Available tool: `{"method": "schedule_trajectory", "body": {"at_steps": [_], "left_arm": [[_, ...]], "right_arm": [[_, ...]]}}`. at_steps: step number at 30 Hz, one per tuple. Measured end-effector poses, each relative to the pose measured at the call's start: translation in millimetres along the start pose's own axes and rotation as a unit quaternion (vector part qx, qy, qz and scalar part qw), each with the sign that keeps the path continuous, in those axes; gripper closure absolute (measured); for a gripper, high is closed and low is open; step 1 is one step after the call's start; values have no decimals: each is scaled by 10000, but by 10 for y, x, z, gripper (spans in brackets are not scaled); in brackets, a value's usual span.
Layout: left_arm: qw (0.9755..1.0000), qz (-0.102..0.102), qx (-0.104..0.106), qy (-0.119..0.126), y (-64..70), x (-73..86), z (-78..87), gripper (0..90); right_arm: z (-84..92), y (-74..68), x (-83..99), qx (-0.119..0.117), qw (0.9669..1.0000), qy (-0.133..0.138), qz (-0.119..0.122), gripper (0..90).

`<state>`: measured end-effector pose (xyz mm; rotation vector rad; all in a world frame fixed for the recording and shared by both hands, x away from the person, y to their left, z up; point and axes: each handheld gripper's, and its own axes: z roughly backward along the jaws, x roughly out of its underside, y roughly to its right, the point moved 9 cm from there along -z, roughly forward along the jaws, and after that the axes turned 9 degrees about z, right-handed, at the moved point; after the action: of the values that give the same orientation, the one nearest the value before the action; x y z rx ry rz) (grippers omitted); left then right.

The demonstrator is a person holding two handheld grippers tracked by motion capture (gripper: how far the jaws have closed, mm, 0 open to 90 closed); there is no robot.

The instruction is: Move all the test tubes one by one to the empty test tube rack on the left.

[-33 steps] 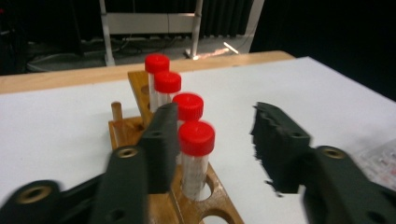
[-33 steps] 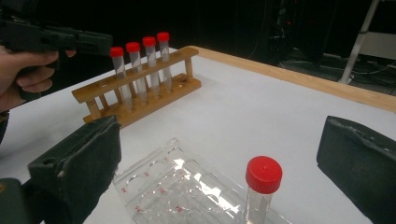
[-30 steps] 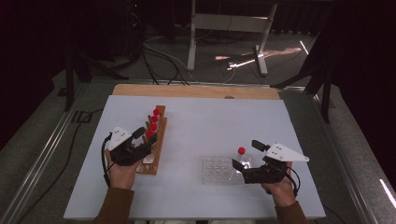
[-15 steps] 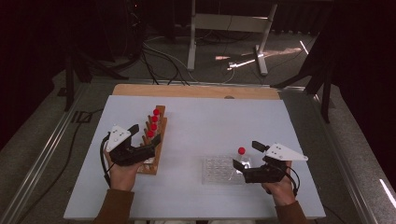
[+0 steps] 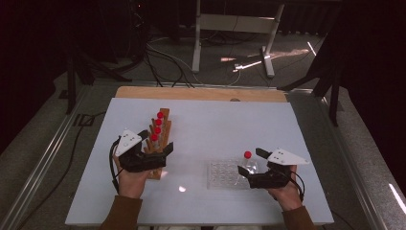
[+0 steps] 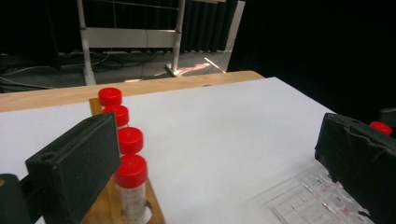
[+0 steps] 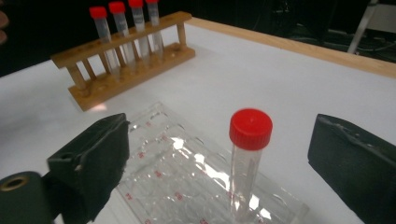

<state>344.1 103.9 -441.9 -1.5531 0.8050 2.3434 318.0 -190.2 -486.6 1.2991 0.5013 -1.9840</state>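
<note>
A wooden rack (image 5: 165,120) (image 6: 108,205) (image 7: 119,70) holds several clear tubes with red caps (image 5: 156,125) (image 6: 131,171). My left gripper (image 5: 156,142) (image 6: 219,140) is open at the rack's near end. Its jaws have just been opening, and the nearest tube stands free beside the left jaw. One more red-capped tube (image 5: 247,155) (image 7: 250,154) stands upright in a clear well plate (image 5: 219,175) (image 7: 173,172). My right gripper (image 5: 250,164) (image 7: 222,140) is open around it; the jaws have just been closing a little and stay off the tube.
The white table top (image 5: 215,122) has a wooden strip (image 5: 201,93) along its far edge. Beyond it stand a metal stand's legs (image 5: 230,43) and cables on the floor. A metal rail (image 5: 48,158) runs along the table's left side.
The left gripper's jaws have spread apart at the rack's near end, and the hand has drawn back slightly. The right hand and its tube stay in place.
</note>
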Motion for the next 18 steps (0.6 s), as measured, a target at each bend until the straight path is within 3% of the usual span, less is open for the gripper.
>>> {"method": "schedule_trajectory", "body": {"at_steps": [4, 8, 11, 18], "left_arm": [[10000, -9, 63, -20, 48, 1, -7, 9], [9999, -31, 129, -53, 104, 8, -22, 9], [9997, -74, 181, -122, 154, 35, -49, 9], [9994, -119, 257, -195, 220, 63, -85, 9]], "right_arm": [[-26, 2, 51, -14, 10000, -80, 21, 152], [-55, -13, 111, -37, 9997, -196, 161, 339], [-77, 10, 140, 95, 9994, -240, 220, 452], [-120, 104, 187, 357, 9987, -284, 214, 616]]}}
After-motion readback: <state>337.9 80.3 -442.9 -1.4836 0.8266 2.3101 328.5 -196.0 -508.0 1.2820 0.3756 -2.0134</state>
